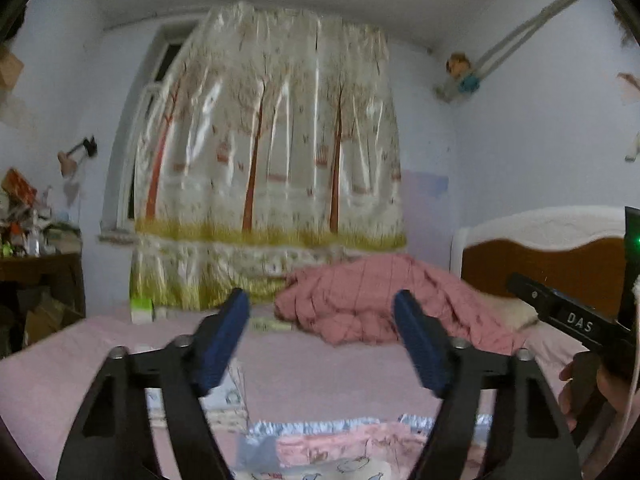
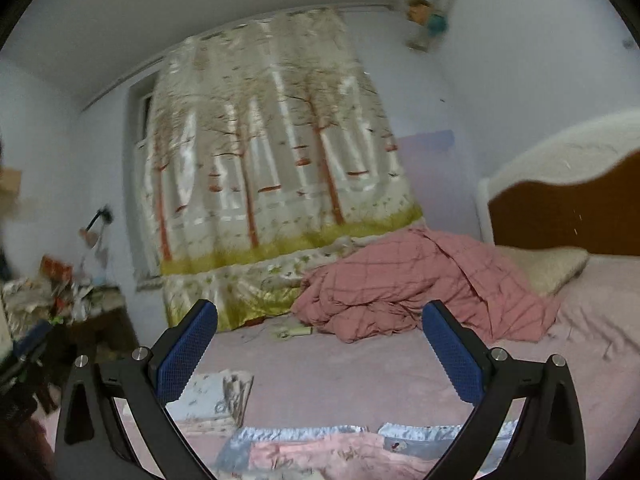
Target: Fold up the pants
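We have both grippers up and pointing level across the bed (image 2: 360, 376), nothing between the pads on either. Left gripper (image 1: 322, 340): jaws apart, empty. Right gripper (image 2: 320, 352): jaws spread wide, empty; its black body also shows at the right edge of the left view, w/ a hand behind it. The pants (image 2: 320, 452), pink patterned w/ frilly pale trim, lie flat on the sheet at the bottom of both views, below and just ahead of the fingers, partly cut off by the frame, so we cannot tell which fold stage they are at. Judgement: we are btwn grasps. To do the next step well we should tip both grippers down, pick matching corners or edges on one side, pinch thru all layers, lift evenly and lay over w/o dragging; keep clear of the folded printed cloth (image 2: 216, 396) just beside on the left. Counts: 2 grippers, 1 pants, 1 folded cloth, 1 rumpled pink checked quilt (image 2: 420, 284), 1 pillow (image 2: 556, 264), 1 headboard (image 2: 568, 208), 1 tree-print curtain (image 2: 272, 168).
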A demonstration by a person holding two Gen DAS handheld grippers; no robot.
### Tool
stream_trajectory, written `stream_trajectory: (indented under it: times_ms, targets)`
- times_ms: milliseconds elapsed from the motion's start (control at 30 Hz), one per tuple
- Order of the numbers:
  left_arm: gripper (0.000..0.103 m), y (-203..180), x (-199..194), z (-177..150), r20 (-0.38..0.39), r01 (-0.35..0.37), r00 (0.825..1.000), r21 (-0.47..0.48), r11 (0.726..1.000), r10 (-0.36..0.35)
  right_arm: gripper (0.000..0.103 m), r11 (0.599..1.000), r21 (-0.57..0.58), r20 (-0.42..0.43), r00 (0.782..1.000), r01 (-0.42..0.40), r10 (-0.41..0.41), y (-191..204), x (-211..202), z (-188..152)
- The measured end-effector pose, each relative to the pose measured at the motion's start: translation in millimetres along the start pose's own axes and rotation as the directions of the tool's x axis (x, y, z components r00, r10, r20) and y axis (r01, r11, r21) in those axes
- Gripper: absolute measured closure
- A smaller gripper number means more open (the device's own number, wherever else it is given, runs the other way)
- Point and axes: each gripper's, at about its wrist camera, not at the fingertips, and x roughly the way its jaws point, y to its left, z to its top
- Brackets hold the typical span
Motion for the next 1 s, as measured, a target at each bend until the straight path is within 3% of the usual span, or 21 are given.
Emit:
stream_trajectory:
  times_ms: [133, 200, 233, 267, 333, 400, 467, 567, 633, 733, 900, 967, 1000]
  targets:
    - [0.042, -5, 34, -57, -0.084, -0.017, 0.996, 0.062, 0.998, 0.023, 0.000, 0.998, -0.031, -0.120, 0.991, 0.051, -0.054, -18, 44, -49]
    - [0.043, -3, 55, -83, -0.137, -0.029, 0.990, 0.072, 0.997, 0.039, 0.002, 0.997, -0.060, -0.231, 0.971, 0.050, -0.063, -29, 76, -84]
    - [0.048, -4, 70, -88, -0.193, -0.019, 0.981, 0.076, 0.997, 0.033, 0.008, 0.996, -0.060, -0.308, 0.948, 0.065, -0.080, -34, 97, -95]
    - [0.058, -2, 81, -95, -0.245, 0.008, 0.970, 0.066, 0.998, 0.009, 0.015, 0.997, -0.044, -0.397, 0.915, 0.063, -0.076, -41, 121, -110]
    - [0.060, -1, 94, -106, -0.306, 0.008, 0.952, 0.057, 0.998, 0.010, 0.016, 1.000, -0.016, -0.470, 0.882, 0.020, -0.025, -45, 141, -129]
    - [0.068, -4, 107, -119, -0.388, 0.006, 0.922, 0.066, 0.998, 0.021, 0.026, 0.998, 0.044, -0.583, 0.810, -0.044, 0.061, -48, 162, -155]
    - [0.070, -5, 115, -130, -0.452, 0.029, 0.892, 0.034, 0.999, -0.010, 0.044, 0.990, 0.115, -0.624, 0.769, -0.083, 0.137, -50, 173, -170]
    - [0.070, 1, 127, -146, -0.540, 0.051, 0.838, -0.067, 0.996, -0.079, 0.047, 0.975, 0.191, -0.684, 0.697, -0.112, 0.214, -50, 188, -198]
    - [0.070, 8, 132, -152, -0.572, 0.030, 0.815, -0.117, 0.993, -0.092, 0.048, 0.974, 0.191, -0.715, 0.663, -0.123, 0.224, -47, 196, -215]
    - [0.070, 18, 136, -156, -0.592, -0.038, 0.804, -0.133, 0.990, -0.049, 0.048, 0.969, 0.212, -0.743, 0.624, -0.125, 0.243, -42, 205, -237]
    - [0.070, 26, 137, -154, -0.589, -0.082, 0.807, -0.058, 0.995, 0.032, 0.050, 0.965, 0.231, -0.775, 0.576, -0.127, 0.262, -30, 213, -260]
    - [0.070, 28, 138, -155, -0.594, -0.090, 0.803, -0.053, 0.995, 0.041, 0.071, 0.960, 0.229, -0.784, 0.554, -0.164, 0.282, -22, 215, -266]
    - [0.070, 31, 140, -155, -0.598, -0.091, 0.801, -0.059, 0.994, 0.038, 0.076, 0.956, 0.229, -0.789, 0.541, -0.181, 0.292, -17, 215, -267]
